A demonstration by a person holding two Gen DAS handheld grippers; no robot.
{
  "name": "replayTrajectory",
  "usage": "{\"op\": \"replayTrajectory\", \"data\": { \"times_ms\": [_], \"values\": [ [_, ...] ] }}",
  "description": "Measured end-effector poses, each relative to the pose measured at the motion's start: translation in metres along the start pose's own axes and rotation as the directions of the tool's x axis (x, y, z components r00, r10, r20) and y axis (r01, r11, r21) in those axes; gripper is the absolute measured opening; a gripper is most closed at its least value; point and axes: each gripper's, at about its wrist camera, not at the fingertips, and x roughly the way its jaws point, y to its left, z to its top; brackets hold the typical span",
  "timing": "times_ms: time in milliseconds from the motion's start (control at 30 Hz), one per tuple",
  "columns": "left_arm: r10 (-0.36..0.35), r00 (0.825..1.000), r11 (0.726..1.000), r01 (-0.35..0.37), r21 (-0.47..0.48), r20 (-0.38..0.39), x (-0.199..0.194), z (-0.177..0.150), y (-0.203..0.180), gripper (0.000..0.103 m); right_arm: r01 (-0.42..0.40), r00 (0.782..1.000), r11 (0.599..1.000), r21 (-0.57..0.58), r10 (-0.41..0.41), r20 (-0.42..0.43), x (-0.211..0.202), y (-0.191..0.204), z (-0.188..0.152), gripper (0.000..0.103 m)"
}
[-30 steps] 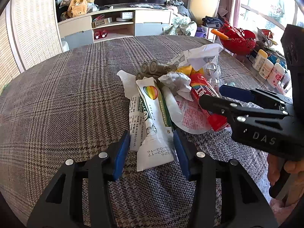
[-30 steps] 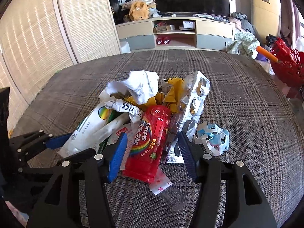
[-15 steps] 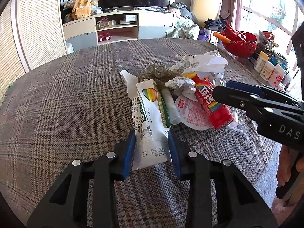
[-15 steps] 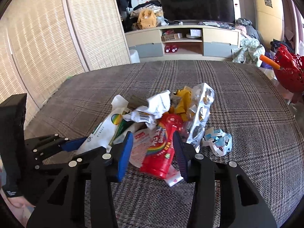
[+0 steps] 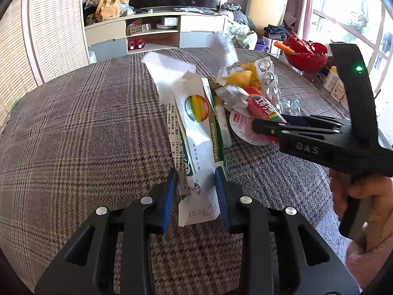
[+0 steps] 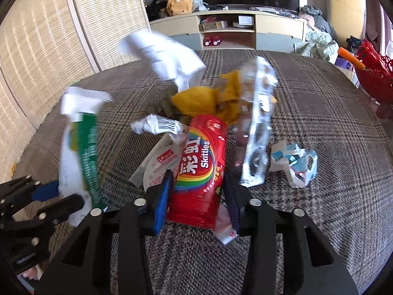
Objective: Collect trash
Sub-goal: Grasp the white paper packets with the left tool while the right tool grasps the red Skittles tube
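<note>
A pile of trash lies on the plaid cloth (image 5: 73, 135). My left gripper (image 5: 196, 194) is shut on a white and green toothpaste box (image 5: 199, 132), which tilts up off the cloth; the box also shows blurred in the right wrist view (image 6: 81, 147). My right gripper (image 6: 199, 199) is shut on a red Skittles tube (image 6: 201, 162), also seen in the left wrist view (image 5: 262, 105). Behind lie crumpled white paper (image 6: 169, 56), a yellow wrapper (image 6: 206, 100) and a silver blister pack (image 6: 258, 127).
A crumpled blue and white wrapper (image 6: 294, 162) lies right of the pile. A red basket (image 5: 304, 54) and bottles (image 5: 334, 83) stand past the right edge. A TV unit (image 5: 157, 32) is behind.
Both grippers have closed, the left on the toothpaste box and the right on the Skittles tube. Both items are lifting, and the loose paper and blister pack are moving with them.
</note>
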Motion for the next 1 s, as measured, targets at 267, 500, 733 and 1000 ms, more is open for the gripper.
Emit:
{"op": "replayTrajectory", "data": {
  "times_ms": [267,500,733,1000],
  "values": [
    [-0.025,1.000,1.000,0.025,-0.016,0.004,-0.008,-0.006,0.001,0.012,-0.027,0.999,1.000,-0.012,0.027,0.042,-0.024,0.004,-0.004,0.038],
    [-0.025,1.000,1.000,0.025,0.003,0.013,-0.021,-0.015,-0.010,0.007,-0.052,0.994,0.999,-0.015,0.053,0.092,-0.062,0.003,-0.014,0.037],
    [-0.017,1.000,1.000,0.017,0.008,0.018,-0.033,-0.026,-0.023,0.006,-0.078,0.992,0.997,-0.011,0.078,0.096,-0.084,0.001,-0.035,0.037],
    [-0.023,0.999,1.000,0.023,0.003,0.046,-0.066,-0.048,-0.046,0.006,-0.097,0.991,0.995,-0.022,0.098,0.092,-0.111,0.002,-0.069,0.037]
  ]
}}
